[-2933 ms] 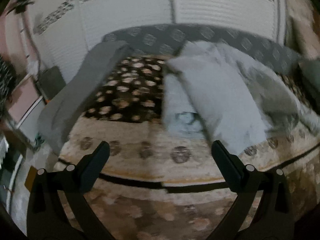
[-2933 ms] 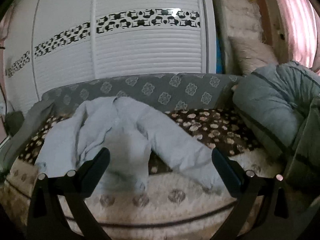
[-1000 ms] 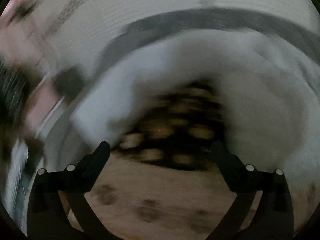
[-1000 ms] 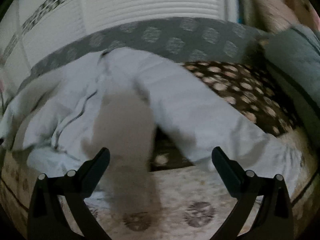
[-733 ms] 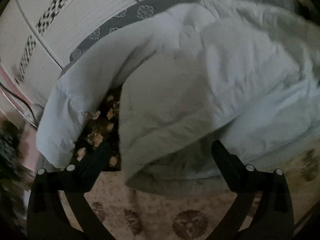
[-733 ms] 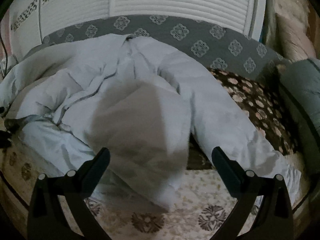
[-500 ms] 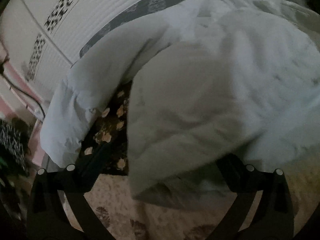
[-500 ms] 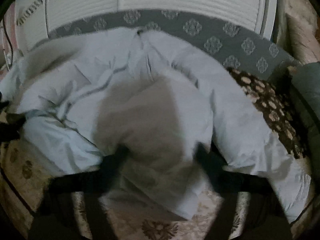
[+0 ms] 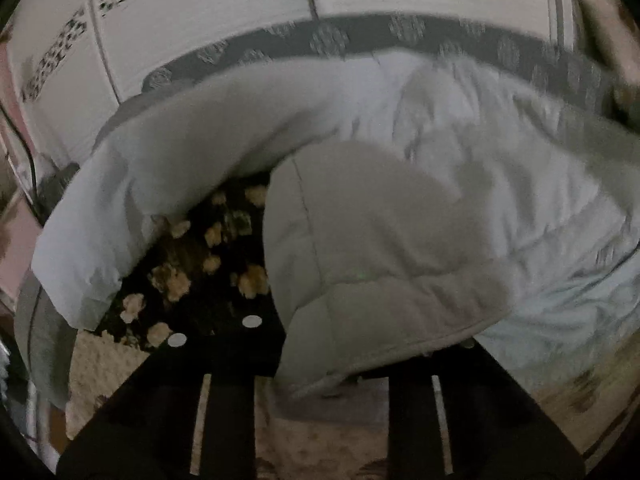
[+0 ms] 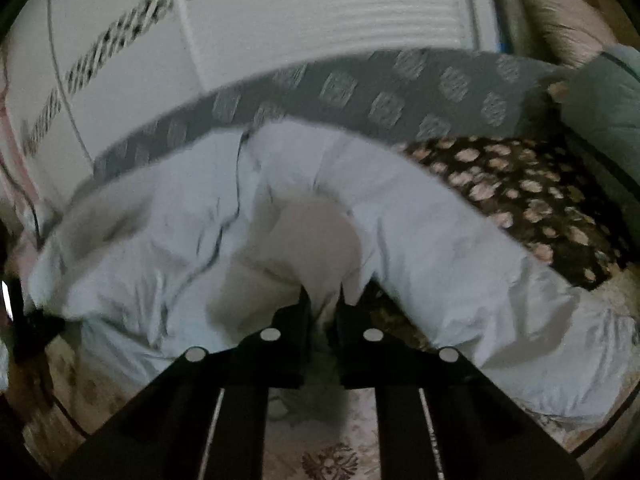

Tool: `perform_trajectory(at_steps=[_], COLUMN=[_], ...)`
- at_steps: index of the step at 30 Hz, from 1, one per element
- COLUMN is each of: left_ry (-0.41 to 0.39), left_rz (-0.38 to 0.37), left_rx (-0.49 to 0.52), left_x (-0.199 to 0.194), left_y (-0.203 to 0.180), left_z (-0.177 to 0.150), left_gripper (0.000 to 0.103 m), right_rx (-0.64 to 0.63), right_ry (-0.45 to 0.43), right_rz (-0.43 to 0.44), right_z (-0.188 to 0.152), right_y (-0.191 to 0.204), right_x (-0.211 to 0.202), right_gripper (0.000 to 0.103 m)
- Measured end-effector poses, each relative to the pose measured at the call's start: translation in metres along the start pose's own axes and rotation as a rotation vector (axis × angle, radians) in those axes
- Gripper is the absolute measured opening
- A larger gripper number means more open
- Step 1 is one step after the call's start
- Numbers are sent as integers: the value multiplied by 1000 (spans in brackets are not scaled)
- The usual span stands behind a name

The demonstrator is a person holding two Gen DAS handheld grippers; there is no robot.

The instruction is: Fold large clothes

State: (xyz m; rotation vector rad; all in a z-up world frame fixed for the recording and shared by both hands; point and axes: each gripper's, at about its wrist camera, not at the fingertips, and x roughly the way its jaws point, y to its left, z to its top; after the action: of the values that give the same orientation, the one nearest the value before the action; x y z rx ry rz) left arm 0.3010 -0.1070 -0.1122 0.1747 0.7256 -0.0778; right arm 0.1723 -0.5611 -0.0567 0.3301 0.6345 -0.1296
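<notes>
Jacket (image 10: pixel 440 264) lies crosswise; right gripper (image 10: pixel 322 300) pinches its hem; left gripper's (image 9: pixel 340 360) grip hidden.

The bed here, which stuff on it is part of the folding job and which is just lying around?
Part of the job:
- pale blue padded jacket
- right gripper, shut on its grey lining flap
- left gripper, at the flap's hem

Just lying around:
- flowered blanket
- grey patterned bed border
- rolled grey quilt

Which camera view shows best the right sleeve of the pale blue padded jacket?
The right wrist view: the right sleeve of the pale blue padded jacket runs uncovered from shoulder to cuff across the bed. The left wrist view shows only blurred jacket body on that side; the sleeve cannot be made out.
</notes>
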Motion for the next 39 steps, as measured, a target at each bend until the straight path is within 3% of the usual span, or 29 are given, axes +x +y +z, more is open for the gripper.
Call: perform_trajectory(at_steps=[5, 8, 10, 13, 16, 19, 20, 21, 22, 23, 24, 25, 28, 32, 39], left_ry=[-10, -16, -16, 12, 69, 98, 72, 51, 33, 9, -21, -48, -45, 8, 80], left_rz=[-137, -162, -180, -198, -183, -136, -111, -90, -69, -53, -29, -5, -2, 33, 36], left_rx=[-178, -230, -282, -387, -447, -495, -485, -454, -423, -398, -382, -366, -259, -120, 8], left_x=[-25, -37, -45, -50, -62, -83, -91, -106, -116, -122, -129, -138, -138, -101, -43], left_y=[30, 38, 47, 49, 61, 71, 70, 75, 76, 72, 69, 69, 56, 31, 12], left_z=[25, 23, 22, 5, -18, -34, -27, -31, -29, -26, -25, -26, -27, -27, -51], left_gripper=[19, 19, 19, 19, 15, 15, 15, 27, 56, 71, 93, 100, 100, 100, 100], right_rx=[140, 161, 172, 268, 279, 263, 234, 195, 157, 112, 70, 44, -49, -94, -191], right_ry=[-61, -98, -125, -196, -116, -32, -16, -7, -2, -1, 3, 19, 102, 186, 287], right_rz=[53, 66, 63, 15, -21, 34, 26, 0, -26, -39, -39, -40, -57, -94, -112], right_z=[2, 2, 0, -15, -30, -29, -27, -26, -26, -27, -28, -30, -39, -52, -76], right_y=[-24, -27, -31, -61, -81, -76, -70, -61, -52, -42, -32, -27, -10, -4, 12], right_x=[-39, -66, -85, -130, -138, -131, -128, -126, -125, -120, -114, -109, -81, -37, 21], right_gripper=[9, 7, 0, 0, 0, 5, 8, 39, 87, 99, 100, 100, 100, 100, 100])
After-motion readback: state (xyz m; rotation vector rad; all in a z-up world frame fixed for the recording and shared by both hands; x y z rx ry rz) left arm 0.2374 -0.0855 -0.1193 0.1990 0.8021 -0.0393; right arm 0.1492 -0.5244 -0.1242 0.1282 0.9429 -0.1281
